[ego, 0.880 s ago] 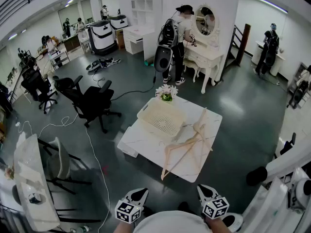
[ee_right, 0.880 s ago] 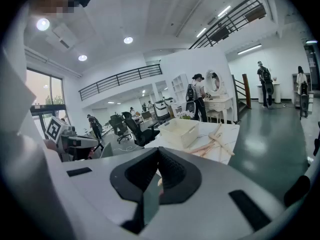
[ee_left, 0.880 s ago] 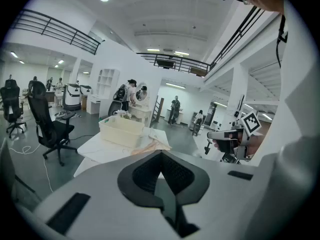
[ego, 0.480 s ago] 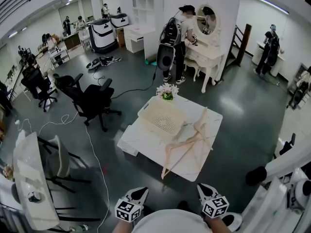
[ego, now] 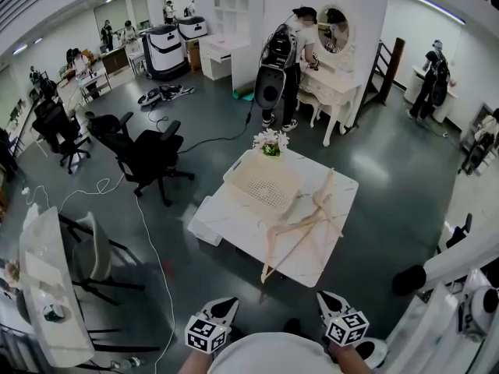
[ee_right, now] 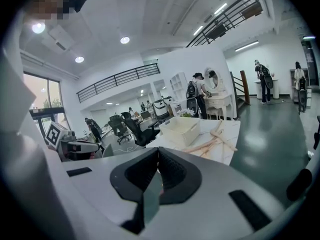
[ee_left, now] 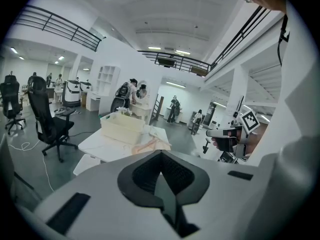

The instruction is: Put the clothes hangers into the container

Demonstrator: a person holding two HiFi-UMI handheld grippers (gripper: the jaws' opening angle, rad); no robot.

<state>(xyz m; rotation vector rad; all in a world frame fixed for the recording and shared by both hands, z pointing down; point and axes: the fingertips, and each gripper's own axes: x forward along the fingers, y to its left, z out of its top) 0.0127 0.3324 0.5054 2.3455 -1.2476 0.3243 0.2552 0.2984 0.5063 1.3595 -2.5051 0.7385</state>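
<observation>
Head view: one container (ego: 238, 179), one pile of hangers (ego: 308, 228), one table (ego: 234, 218).

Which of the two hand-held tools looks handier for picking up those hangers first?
Probably the right gripper: the hangers lie on the right half of the table, ahead of it, while the basket sits before the left gripper. Both are far off, jaws together.

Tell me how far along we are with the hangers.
Done: nothing; the container looks empty. In hand: nothing; the left gripper and right gripper are both shut and empty, held short of the table. Left: all the wooden hangers, lying in a loose pile on the table beside the container.
</observation>
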